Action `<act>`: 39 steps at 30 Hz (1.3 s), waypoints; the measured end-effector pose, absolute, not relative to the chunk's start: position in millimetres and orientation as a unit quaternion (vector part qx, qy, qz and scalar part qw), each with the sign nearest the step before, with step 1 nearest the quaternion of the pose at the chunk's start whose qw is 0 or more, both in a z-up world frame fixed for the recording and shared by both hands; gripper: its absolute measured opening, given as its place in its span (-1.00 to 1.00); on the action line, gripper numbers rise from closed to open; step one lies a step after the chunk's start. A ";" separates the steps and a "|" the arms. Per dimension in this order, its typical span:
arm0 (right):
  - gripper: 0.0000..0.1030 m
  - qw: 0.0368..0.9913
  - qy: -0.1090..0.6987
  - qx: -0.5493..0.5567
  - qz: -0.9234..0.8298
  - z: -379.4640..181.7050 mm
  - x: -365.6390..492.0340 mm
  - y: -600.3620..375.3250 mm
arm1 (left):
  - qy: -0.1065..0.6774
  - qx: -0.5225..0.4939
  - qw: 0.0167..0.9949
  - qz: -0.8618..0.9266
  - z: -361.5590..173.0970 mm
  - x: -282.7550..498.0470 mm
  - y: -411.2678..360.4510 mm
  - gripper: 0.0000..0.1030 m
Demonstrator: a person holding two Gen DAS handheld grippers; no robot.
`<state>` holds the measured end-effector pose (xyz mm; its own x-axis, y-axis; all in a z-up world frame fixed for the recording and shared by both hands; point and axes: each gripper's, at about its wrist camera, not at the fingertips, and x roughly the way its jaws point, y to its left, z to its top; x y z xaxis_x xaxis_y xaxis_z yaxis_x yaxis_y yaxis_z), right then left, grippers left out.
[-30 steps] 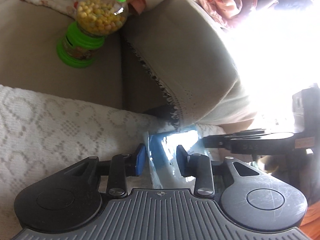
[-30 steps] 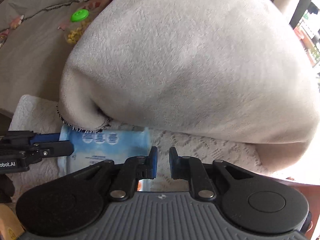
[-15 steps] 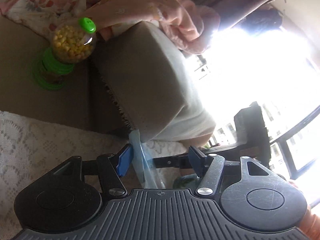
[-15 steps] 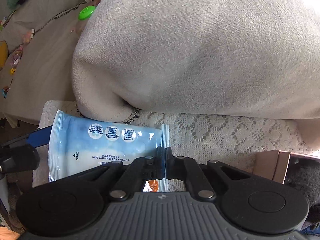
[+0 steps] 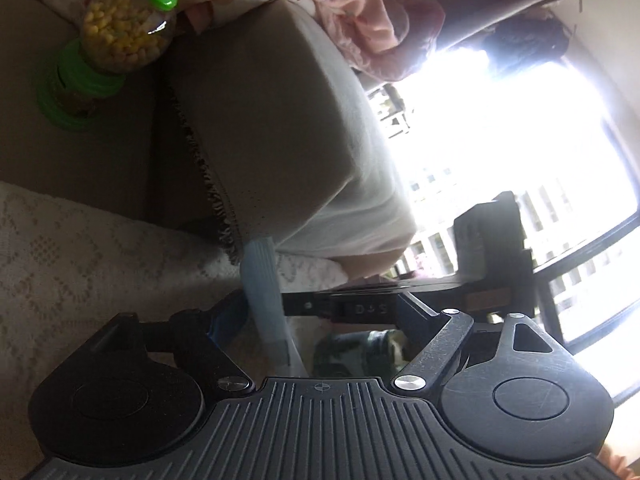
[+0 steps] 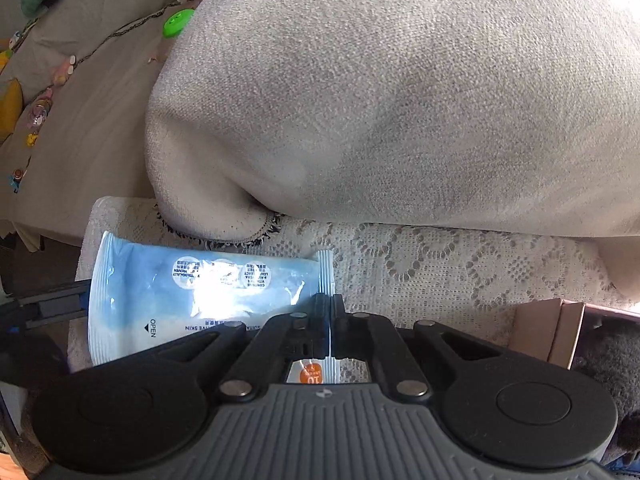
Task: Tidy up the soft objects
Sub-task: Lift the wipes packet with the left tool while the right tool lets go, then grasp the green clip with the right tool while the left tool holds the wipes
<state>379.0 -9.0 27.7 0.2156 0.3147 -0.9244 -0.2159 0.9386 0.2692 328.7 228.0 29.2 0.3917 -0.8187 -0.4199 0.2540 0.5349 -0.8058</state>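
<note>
A light blue pack of wet wipes [image 6: 200,300] lies over the white lace cover [image 6: 440,264] of the sofa arm, just in front of a big beige cushion [image 6: 380,100]. My right gripper [image 6: 329,304] is shut on the sealed right end of the pack. In the left wrist view the pack [image 5: 266,300] shows edge-on, beside the left finger. My left gripper [image 5: 316,312] is open wide and holds nothing; the right gripper's fingers [image 5: 360,308] cross in front of it.
A jar of yellow pellets with a green lid [image 5: 124,32] stands on the beige sofa seat, with pink patterned cloth [image 5: 360,20] behind the cushion. A cardboard box [image 6: 548,328] sits at the right. Small toys [image 6: 40,108] lie on the seat at far left.
My right gripper closed on the end of the wipes pack and lifted it slightly. My left gripper opened wide, let the pack go and drew back.
</note>
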 end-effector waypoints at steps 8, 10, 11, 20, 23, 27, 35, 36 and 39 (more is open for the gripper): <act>-0.93 0.775 0.603 0.059 0.179 31.7 383.8 -28.1 | 0.480 -0.295 0.769 -0.302 13.3 334.4 222.2 -0.57; -0.93 0.778 0.600 0.061 0.178 33.5 384.4 -30.7 | 0.493 -0.303 0.760 -0.296 9.8 340.5 219.6 -0.53; -0.93 0.783 0.594 0.055 0.176 36.9 382.9 -33.1 | 0.495 -0.312 0.756 -0.293 8.2 341.5 220.3 -0.55; -0.87 0.863 0.465 0.001 0.200 115.5 323.8 -68.5 | 0.473 -0.378 0.756 -0.251 3.2 335.0 231.2 -0.65; -0.83 0.872 0.423 -0.038 0.242 142.4 275.9 -78.6 | 0.475 -0.362 0.762 -0.253 9.7 332.0 230.2 -0.65; -0.58 0.842 0.434 -0.068 0.315 139.4 218.3 -73.1 | 0.474 -0.342 0.768 -0.260 19.0 329.4 230.1 -0.66; -0.47 0.789 0.414 -0.256 0.375 67.3 161.4 -8.0 | 0.469 -0.347 0.773 -0.250 25.3 314.7 246.7 -0.67; -0.43 0.785 0.412 -0.261 0.383 62.2 161.5 -3.1 | 0.472 -0.343 0.774 -0.245 26.5 313.4 247.2 -0.67; -0.29 0.773 0.407 -0.281 0.396 47.9 161.7 5.7 | 0.481 -0.324 0.780 -0.235 30.7 310.2 247.4 -0.65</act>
